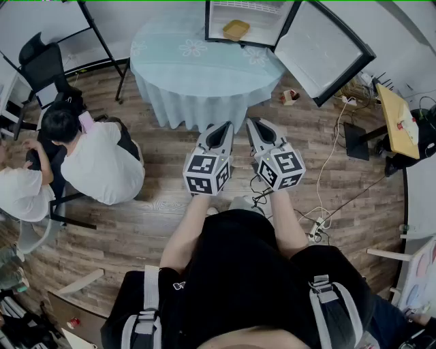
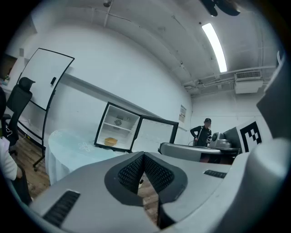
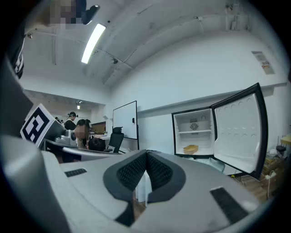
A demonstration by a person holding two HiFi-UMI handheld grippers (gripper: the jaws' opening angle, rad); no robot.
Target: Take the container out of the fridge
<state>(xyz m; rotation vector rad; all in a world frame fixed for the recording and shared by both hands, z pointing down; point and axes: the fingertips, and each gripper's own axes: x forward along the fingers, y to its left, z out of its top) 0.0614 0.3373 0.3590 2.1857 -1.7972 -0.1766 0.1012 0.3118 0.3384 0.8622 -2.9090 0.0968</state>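
Observation:
A small fridge point(image 1: 245, 7) stands on the round table point(image 1: 177, 68) with its door point(image 1: 327, 51) swung wide open. On its lower shelf sits a yellow container point(image 1: 236, 29), also seen as the container point(image 2: 109, 141) and the container point(image 3: 190, 149) in the two gripper views. My left gripper point(image 1: 219, 131) and right gripper point(image 1: 257, 129) hang side by side in front of my body, short of the table's near edge. Both are shut with nothing between the jaws, as the left gripper point(image 2: 143, 157) and right gripper point(image 3: 146, 157) show close up.
Two people point(image 1: 95, 160) crouch on the wooden floor at my left, beside a black chair point(image 1: 42, 65). A whiteboard stand point(image 1: 102, 41) is behind the table's left. Cables and a power strip point(image 1: 317, 228) lie on the floor to my right, near a yellow side table point(image 1: 398, 123).

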